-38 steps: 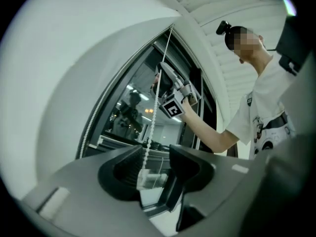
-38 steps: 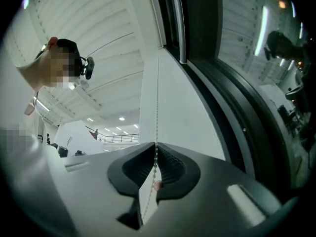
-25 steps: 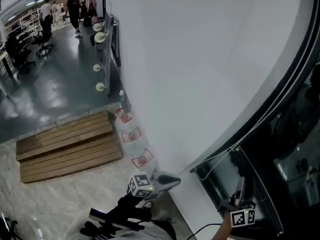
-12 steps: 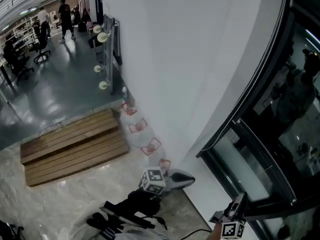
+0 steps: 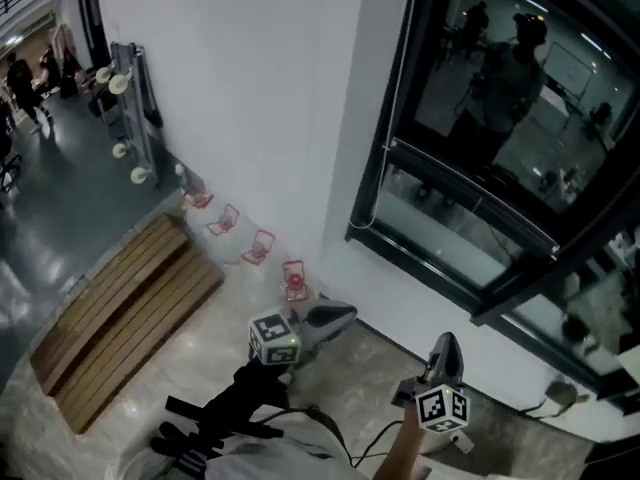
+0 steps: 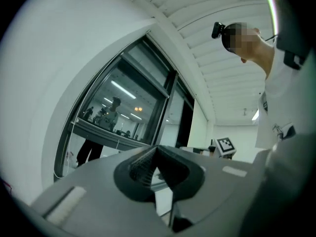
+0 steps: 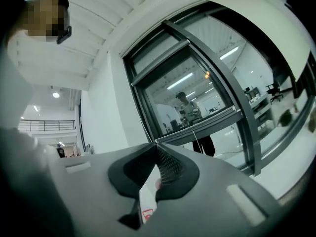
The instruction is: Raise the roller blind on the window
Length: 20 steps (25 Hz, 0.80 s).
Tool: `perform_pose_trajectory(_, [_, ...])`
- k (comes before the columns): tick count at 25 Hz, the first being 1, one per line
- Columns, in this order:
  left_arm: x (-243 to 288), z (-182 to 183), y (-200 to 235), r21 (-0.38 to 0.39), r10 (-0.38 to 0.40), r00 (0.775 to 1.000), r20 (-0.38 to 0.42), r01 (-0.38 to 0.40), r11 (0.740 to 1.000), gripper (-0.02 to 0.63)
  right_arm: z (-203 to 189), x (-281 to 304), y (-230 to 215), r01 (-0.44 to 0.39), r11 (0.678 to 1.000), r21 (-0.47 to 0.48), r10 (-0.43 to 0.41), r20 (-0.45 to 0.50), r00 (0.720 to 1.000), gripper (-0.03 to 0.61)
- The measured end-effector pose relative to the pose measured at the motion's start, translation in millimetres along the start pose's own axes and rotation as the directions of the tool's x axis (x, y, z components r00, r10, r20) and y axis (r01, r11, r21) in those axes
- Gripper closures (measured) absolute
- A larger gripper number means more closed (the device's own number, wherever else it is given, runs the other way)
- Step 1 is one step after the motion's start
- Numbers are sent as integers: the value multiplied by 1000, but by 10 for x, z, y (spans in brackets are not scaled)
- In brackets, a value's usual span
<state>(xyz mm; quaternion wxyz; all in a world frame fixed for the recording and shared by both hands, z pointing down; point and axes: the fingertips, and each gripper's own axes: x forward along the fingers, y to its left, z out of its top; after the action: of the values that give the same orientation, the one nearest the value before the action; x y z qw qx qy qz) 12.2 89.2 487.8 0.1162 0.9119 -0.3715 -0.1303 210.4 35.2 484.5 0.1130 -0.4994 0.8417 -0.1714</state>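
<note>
The left gripper (image 5: pixel 335 317) and right gripper (image 5: pixel 446 346) are clenched empty, the right just closed; no blind is seen over the window (image 5: pixel 470 196); its cord (image 5: pixel 398 98) at the left edge is judged light, slippery, best pinched low.

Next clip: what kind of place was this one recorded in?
Probably a large open indoor hall, perhaps an office or lab: a dark-framed window in a white wall, a wooden platform on polished floor, a railed upper level.
</note>
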Motion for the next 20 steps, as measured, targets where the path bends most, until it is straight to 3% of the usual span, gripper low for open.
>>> perform_pose_trajectory(2, [-76,72,-74,38,25,1000,3,-25,999,617,-57,-172,148,51,998,-34,-52,-26,998,577])
perform_pose_trajectory(5, [-255,28,-136,87,93,994,-53,-88,992,617,-222,-447,409,108,993,-54,-111,-46,993,577])
perform_pose_trajectory(9, [-492,169,63,115,209,976,-58,-202,973,617,-297,-462,835,103,992,-66,-104,-13,995,577])
perform_pose_trajectory(15, [-674,114,-23,123,239,967,-88,-227,966,617,-359,-614,1215,122,986,-111,-122,9,993,578])
perform_pose_trajectory(20, [-691,161,-129,134,266,961,-78,-254,958,617,-323,-706,1282,105,989,-105,-106,5,994,578])
